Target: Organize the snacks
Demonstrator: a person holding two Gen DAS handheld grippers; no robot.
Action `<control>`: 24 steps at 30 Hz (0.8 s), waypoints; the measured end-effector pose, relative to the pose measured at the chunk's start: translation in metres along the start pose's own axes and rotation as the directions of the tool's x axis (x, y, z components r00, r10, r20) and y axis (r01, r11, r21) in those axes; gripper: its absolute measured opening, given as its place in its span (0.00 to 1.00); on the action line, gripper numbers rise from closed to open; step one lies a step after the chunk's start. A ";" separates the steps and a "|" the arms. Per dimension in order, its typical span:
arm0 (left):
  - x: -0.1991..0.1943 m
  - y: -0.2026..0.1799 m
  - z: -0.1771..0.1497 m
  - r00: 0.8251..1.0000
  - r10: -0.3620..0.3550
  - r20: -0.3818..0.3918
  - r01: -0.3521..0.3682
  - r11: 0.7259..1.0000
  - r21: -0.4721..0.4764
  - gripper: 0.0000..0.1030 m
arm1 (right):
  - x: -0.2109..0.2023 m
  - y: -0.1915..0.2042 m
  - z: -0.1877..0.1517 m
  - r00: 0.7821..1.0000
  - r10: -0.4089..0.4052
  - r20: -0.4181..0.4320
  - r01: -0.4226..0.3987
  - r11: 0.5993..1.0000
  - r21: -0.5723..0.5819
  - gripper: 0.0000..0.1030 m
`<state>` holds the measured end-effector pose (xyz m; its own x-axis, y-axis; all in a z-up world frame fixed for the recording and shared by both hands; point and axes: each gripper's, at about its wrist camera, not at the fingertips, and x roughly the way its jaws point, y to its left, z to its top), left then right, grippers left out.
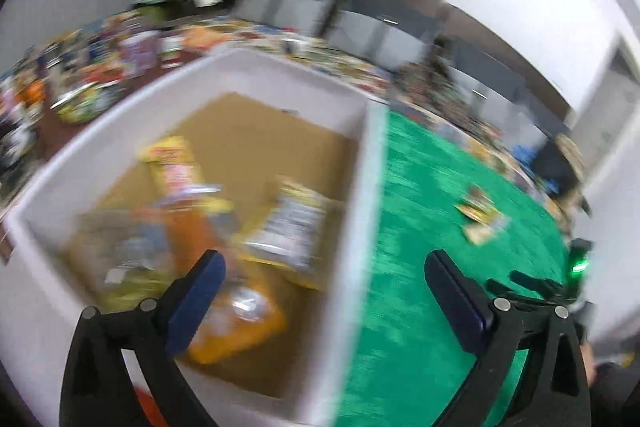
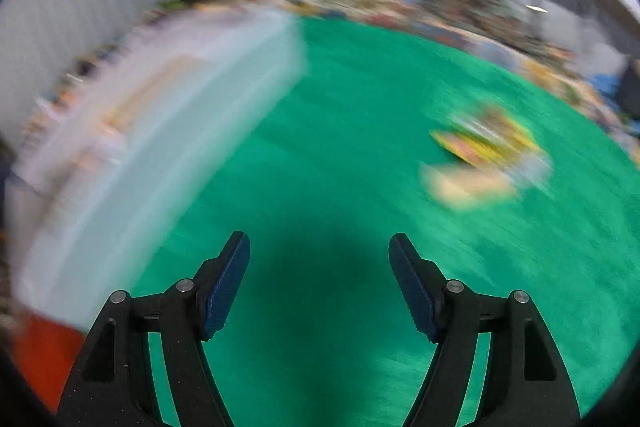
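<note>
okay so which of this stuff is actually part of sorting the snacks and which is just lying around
Part of the job:
white box with snack packets inside
loose snack packets on the green cloth
left tool, right tool, both open

Lying about:
blurred clutter behind the box

I see green cloth (image 2: 360,131) covering table. White box (image 1: 360,211) sits on it. Two blurred snack packets (image 2: 484,155) lie on cloth, well right of box.
</note>
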<state>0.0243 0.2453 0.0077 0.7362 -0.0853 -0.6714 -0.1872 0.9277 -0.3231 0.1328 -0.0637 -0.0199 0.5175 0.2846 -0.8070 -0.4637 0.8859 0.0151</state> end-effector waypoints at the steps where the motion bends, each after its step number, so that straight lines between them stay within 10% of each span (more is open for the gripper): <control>1: 0.006 -0.022 -0.005 0.999 -0.034 -0.014 0.035 0.999 0.041 0.98 | 0.002 -0.028 -0.023 0.997 -0.073 -0.005 0.073 0.997 0.015 0.73; 12: 0.142 -0.181 -0.087 0.946 -0.031 -0.323 0.150 0.924 0.351 0.99 | -0.013 -0.187 -0.124 0.962 -0.274 -0.005 0.266 0.929 0.255 0.73; 24: 0.233 -0.225 -0.090 0.962 0.081 -0.260 0.051 0.885 0.463 0.99 | -0.018 -0.196 -0.133 0.966 -0.260 -0.001 0.247 0.915 0.320 0.83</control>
<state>0.1794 -0.0156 -0.1357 0.5239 -0.1017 -0.8457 0.1725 0.9849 -0.0116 0.1194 -0.2913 -0.0869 0.6193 0.0442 -0.7839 -0.0665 0.9978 0.0037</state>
